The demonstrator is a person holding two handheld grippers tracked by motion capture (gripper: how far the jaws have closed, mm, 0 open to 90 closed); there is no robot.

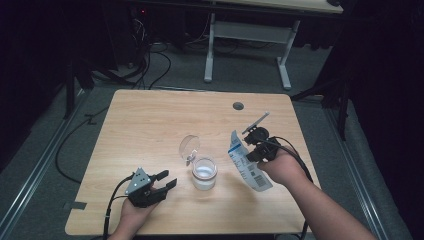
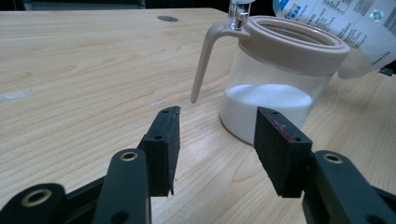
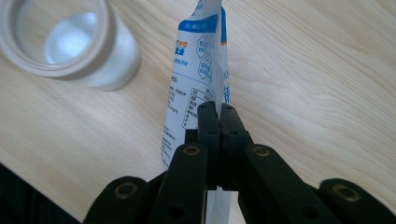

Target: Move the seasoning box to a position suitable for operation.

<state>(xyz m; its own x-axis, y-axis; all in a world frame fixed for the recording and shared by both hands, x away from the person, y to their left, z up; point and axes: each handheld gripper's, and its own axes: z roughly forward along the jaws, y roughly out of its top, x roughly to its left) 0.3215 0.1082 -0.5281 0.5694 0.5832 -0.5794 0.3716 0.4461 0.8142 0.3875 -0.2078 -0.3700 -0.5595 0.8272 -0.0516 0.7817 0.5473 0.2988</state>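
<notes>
A clear jar [image 1: 204,173] with a beige rim stands mid-table, its lid [image 1: 189,147] flipped open and white powder in the bottom. My left gripper [image 1: 167,180] rests on the table just left of it, open, with nothing between its pads [image 2: 164,140]; the jar [image 2: 275,88] is close ahead. My right gripper [image 1: 253,155] is shut on a white and blue printed pouch [image 1: 247,162], held to the right of the jar above the table. In the right gripper view the jaws pinch the pouch [image 3: 196,79], and the jar [image 3: 65,42] lies to the upper left.
The wooden table [image 1: 150,120] has a round grommet hole [image 1: 238,106] near its far edge. A white desk frame [image 1: 250,40] and cables lie on the floor beyond. Black cables trail from both grippers toward the near edge.
</notes>
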